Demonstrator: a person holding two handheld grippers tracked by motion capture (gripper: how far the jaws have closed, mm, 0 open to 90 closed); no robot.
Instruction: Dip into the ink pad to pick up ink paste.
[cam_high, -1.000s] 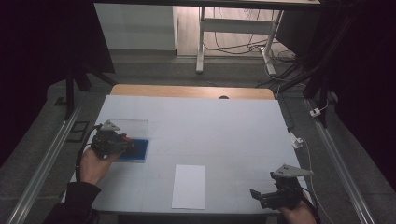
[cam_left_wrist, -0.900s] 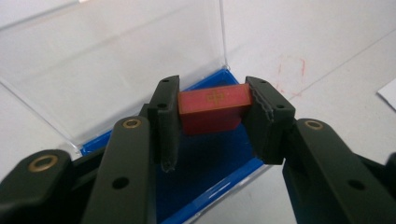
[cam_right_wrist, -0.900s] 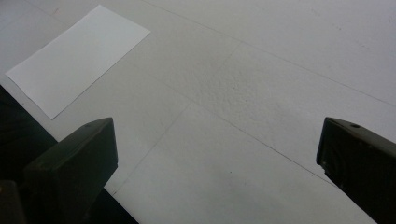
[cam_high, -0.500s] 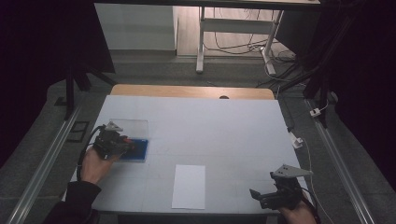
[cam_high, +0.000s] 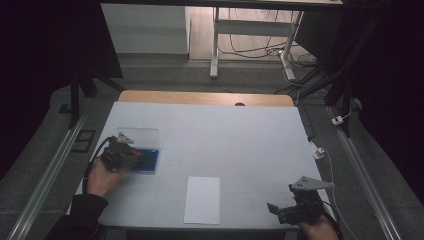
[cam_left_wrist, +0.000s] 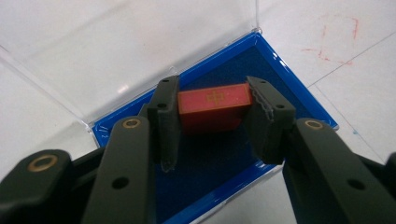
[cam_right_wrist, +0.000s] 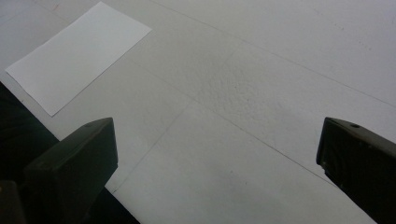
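Gripping a small red block (cam_left_wrist: 214, 106) between their pads, the left tongs (cam_left_wrist: 212, 109) held it just over the blue-lined case (cam_left_wrist: 280, 70), whose clear lid (cam_high: 138, 135) lay folded back on the worktop (cam_high: 240, 140). The right tongs (cam_high: 290, 210) stood open and empty near the white sheet (cam_high: 202, 199). Lifting the block out seemed begun, its placing undone. A small gold mark on the block was unreadable.

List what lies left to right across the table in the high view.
Left gripper shut on a red block → blue case → white sheet → right gripper, open.
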